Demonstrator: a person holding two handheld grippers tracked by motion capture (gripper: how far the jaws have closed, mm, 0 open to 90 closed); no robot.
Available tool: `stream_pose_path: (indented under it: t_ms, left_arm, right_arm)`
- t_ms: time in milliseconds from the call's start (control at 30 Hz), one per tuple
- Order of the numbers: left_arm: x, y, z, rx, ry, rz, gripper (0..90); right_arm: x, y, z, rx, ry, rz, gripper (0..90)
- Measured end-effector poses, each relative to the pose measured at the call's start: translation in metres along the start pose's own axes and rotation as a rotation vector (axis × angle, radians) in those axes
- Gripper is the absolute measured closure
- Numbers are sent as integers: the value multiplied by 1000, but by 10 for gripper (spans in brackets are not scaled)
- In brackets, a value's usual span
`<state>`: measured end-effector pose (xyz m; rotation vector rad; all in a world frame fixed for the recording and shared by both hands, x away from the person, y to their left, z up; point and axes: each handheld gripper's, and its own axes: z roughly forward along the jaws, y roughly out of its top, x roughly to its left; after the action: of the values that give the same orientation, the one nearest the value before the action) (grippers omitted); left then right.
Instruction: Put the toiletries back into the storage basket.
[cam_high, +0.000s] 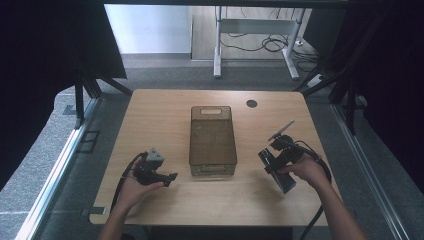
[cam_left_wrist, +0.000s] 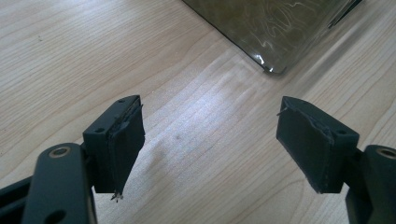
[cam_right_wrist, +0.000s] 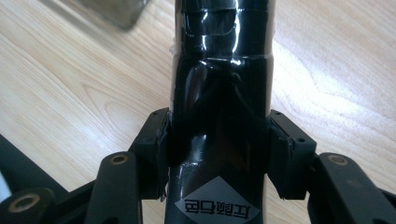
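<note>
A: What is held nearest, at the right?

B: A black cylinder (cam_right_wrist: 222, 88), glossy and wrapped in bands of tape, is clamped between the jaws of the right tongs (cam_right_wrist: 219, 154). A pale label is seen on its near end. In the high view the cylinder (cam_high: 275, 165) is carried over the right side of the worktop (cam_high: 165, 107).

A: How is it judged to handle?

B: It is taken to be rigid, with no give seen under the pads. The tape is shiny, so some slip is to be expected; the hold is best kept across the middle of the round body, as it is now. Its weight cannot be told.

A: And the left tongs (cam_left_wrist: 210, 140)?

B: They are spread wide with nothing between them, low over bare wood at the near left.

A: Farther off?

B: A smoky clear bin (cam_high: 212, 142) is set at mid-worktop, between the two hands, nothing seen inside. It is thought light but easily scratched.
</note>
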<state>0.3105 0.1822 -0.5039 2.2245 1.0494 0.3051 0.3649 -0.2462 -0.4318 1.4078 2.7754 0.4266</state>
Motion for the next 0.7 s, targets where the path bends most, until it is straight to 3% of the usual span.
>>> stream_pose_path:
  t_ms: [333,700]
  left_arm:
    - [0,0,0,-1,-2,6,238]
    - [-1,1,1,2,-7,11,238]
  right_arm:
    - [4,22,-12,-21,27,13,473]
    - [10,43,-12,-38,56,5,473]
